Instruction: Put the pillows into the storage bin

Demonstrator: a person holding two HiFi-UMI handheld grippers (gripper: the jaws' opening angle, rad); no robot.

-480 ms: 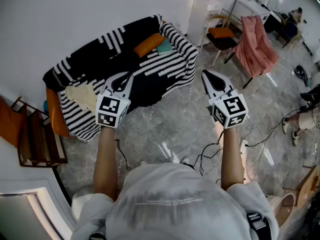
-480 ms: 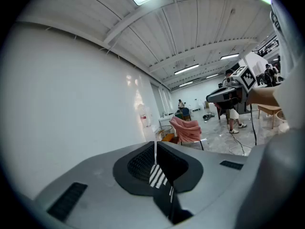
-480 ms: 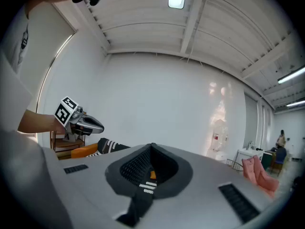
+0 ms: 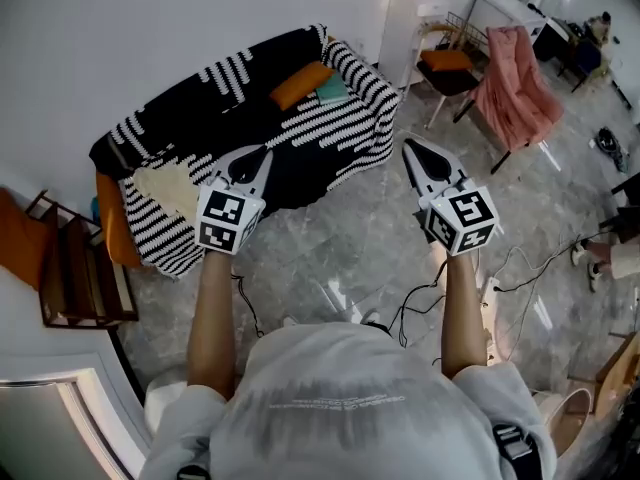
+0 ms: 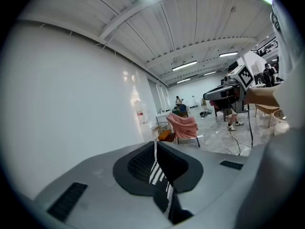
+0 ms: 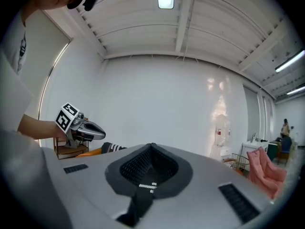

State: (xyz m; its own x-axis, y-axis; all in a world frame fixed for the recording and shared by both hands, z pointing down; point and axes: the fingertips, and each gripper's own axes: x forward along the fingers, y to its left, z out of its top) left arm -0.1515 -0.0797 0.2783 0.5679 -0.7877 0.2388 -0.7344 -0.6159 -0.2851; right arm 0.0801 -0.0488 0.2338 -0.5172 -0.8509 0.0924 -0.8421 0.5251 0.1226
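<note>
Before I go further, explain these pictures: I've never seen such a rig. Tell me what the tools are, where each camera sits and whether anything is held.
There is no robot here. A person holds a two-jaw tool in each hand, the left gripper and the right gripper. The patterned cubes are part of them. One picture comes from a camera on the person's head, looking down. The other two come from cameras riding on each gripper, looking along its jaws. Both pairs of jaws are shut, with nothing in them. Ahead stands a sofa under a striped blanket, with an orange pillow, a teal pillow and a cream cushion on it.
</note>
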